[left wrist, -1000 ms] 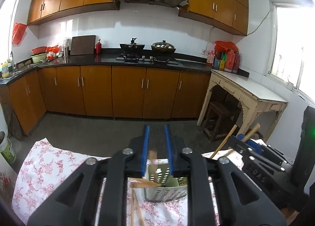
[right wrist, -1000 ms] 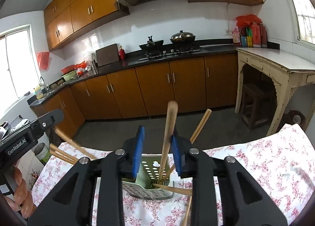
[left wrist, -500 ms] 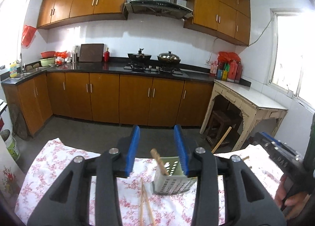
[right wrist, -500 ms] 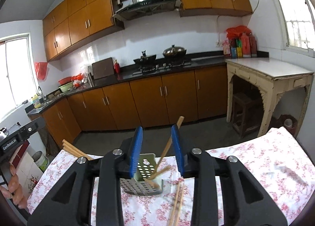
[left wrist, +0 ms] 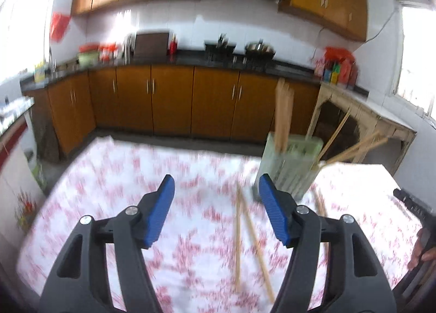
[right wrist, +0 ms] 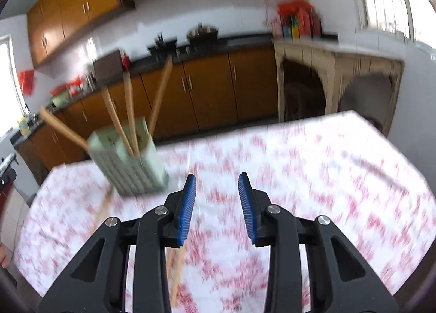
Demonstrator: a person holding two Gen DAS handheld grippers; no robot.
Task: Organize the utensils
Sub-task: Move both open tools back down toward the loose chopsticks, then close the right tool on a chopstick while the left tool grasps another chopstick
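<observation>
Left gripper was opening, jaws empty; right gripper stood narrowly parted, empty, utensil holder beyond its left finger

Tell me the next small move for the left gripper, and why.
Probably ease the left gripper down over the two chopsticks lying loose on the cloth, then close. Its jaws are opening with nothing between them, and the holder already has several sticks standing in it.

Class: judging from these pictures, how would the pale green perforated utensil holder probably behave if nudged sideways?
The pale green perforated plastic utensil holder is probably light. It may tip: long wooden chopsticks lean out above its rim. It would likely slide across the floral tablecloth.
</observation>
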